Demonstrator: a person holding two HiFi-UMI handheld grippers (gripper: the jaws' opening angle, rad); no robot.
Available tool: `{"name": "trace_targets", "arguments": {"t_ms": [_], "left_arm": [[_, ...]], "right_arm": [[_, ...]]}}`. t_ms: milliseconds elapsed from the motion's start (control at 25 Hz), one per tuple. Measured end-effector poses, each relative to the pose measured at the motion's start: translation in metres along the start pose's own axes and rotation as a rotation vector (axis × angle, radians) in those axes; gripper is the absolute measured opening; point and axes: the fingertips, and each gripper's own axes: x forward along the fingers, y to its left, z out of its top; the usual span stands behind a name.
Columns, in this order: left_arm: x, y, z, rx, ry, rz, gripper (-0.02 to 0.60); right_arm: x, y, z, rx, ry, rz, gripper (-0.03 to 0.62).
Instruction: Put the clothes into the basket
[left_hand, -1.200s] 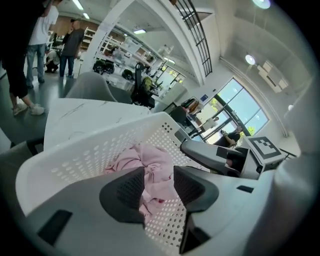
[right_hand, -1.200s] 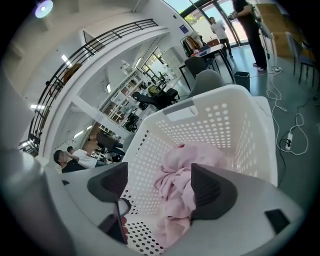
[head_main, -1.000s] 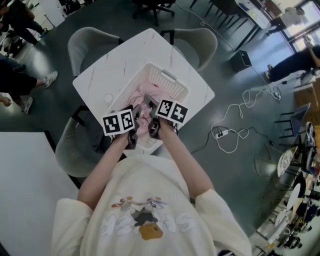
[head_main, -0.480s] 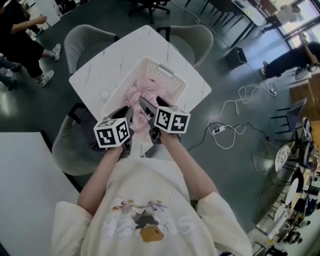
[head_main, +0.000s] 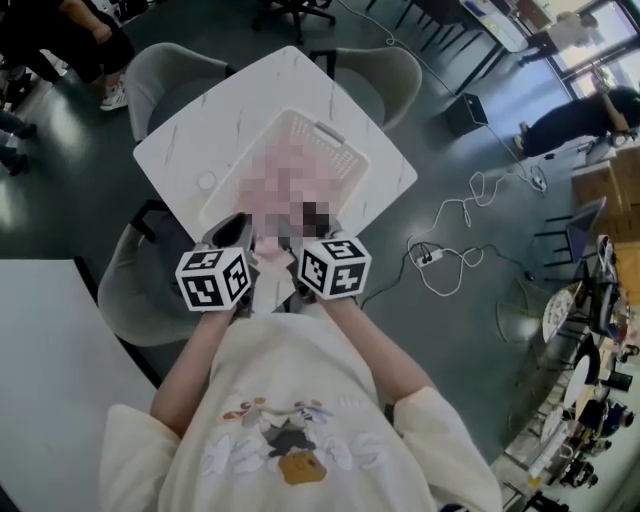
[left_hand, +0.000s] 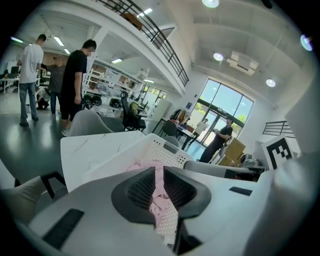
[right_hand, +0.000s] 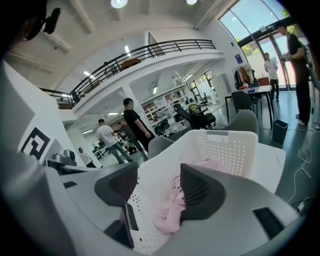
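Note:
A white perforated basket (head_main: 333, 137) stands on the white marble table (head_main: 225, 115). Pink clothes (right_hand: 172, 210) lie heaped inside it, and they also show in the left gripper view (left_hand: 145, 165). Both grippers hover at the basket's near end, over the table's near edge, with their marker cubes (head_main: 213, 278) side by side. My left gripper (left_hand: 159, 173) has its jaws closing to a narrow gap, with nothing between them. My right gripper (right_hand: 159, 172) is wider apart and also closing, and it holds nothing. The pink cloth seen past the jaws lies in the basket beyond.
Grey chairs (head_main: 172, 72) ring the table, one close on the near left (head_main: 128, 300). Another white table (head_main: 45, 370) is at the lower left. A cable and power strip (head_main: 440, 262) lie on the floor to the right. People stand at the far left.
Both grippers have drawn back from over the clothes in the basket toward the person. Their jaws stand narrower than before.

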Motion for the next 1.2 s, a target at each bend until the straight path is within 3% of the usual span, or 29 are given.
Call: {"name": "trace_targets", "arguments": {"t_ms": [240,360,480,800,1200], "left_arm": [[-0.029,-0.012,0.007,0.077,-0.079,-0.002,0.048],[-0.045,-0.026,0.011,0.135,-0.127,-0.003,0.044],[-0.058,-0.045,0.013,0.176,-0.155,-0.010,0.044],[-0.090,-0.067,0.012,0.168,-0.211,-0.025,0.041],[-0.109,-0.104,0.027,0.216,-0.303,-0.019,0.022]], "right_arm": [[-0.022,0.015,0.001,-0.050,-0.035,0.009,0.217],[-0.037,0.016,0.005,-0.057,-0.069,0.007,0.145],[-0.053,0.021,0.008,-0.086,-0.087,0.027,0.128],[-0.086,0.036,0.005,-0.127,-0.132,0.030,0.067],[-0.125,0.049,0.022,-0.135,-0.208,0.069,0.048]]}}
